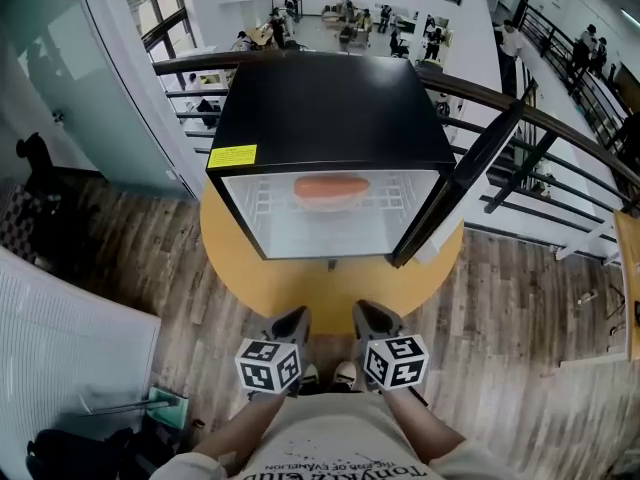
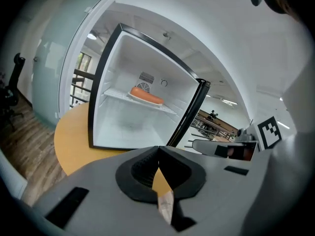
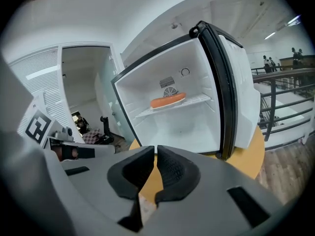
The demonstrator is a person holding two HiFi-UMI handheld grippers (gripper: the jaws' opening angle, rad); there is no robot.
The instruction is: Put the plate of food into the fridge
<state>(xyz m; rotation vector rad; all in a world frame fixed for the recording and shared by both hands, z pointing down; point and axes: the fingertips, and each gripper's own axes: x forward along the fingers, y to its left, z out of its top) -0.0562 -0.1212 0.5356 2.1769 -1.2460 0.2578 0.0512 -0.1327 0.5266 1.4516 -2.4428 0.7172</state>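
Through my feed I see two light grey moulded-plastic tools, the left gripper (image 1: 293,320) and the right gripper (image 1: 372,315). Each has black ribbed rubber fingers (image 2: 141,167) with rounded outer edges, and dark rectangular slots cut into the smooth grey shell. Each carries a white cube with black square markers, the left cube (image 1: 268,365) and the right cube (image 1: 396,361). The person wears a pale beige short-sleeved T-shirt (image 1: 330,450) with dark lettering.

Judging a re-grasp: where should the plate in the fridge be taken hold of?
Likely the near rim of the plate, from the open front of the fridge: it lies flat on the shelf, walls behind and beside, food over its middle.
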